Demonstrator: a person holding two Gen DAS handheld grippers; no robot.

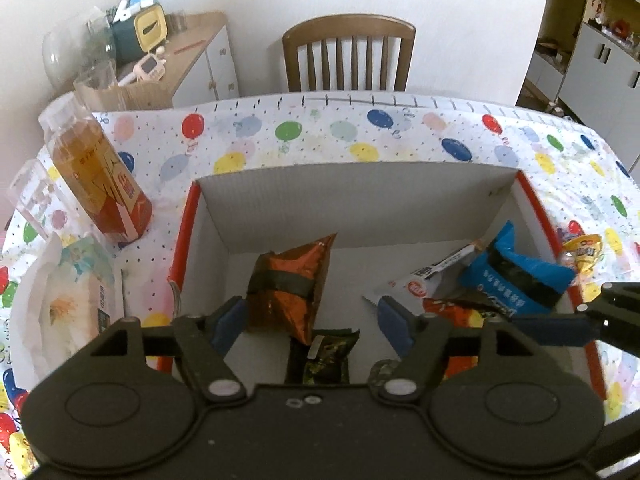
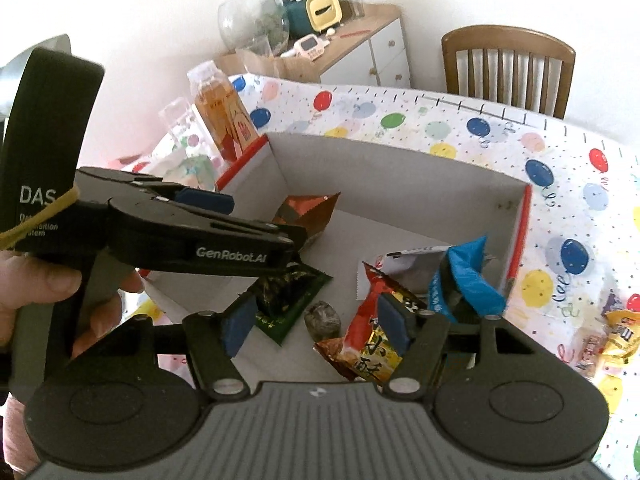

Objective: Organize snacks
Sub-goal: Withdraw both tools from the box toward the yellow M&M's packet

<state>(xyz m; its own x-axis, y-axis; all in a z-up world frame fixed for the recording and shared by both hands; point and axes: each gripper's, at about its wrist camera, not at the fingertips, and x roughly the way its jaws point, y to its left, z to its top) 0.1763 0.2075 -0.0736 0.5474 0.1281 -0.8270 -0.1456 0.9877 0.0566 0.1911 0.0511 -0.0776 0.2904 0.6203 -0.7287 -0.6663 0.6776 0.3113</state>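
Inside white box (image 1: 352, 204): orange packet (image 1: 292, 280), blue packet (image 1: 512, 276), perhaps others.

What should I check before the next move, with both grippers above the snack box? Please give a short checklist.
1. Left gripper empty, jaws apart: ok.
2. Right gripper empty, jaws apart: ok.
3. Orange packet and blue packet inside the box: ok.
4. All snacks in the box: not ok, yellow packets lie on the tablecloth.
5. Bottle upright, outside the box: ok.
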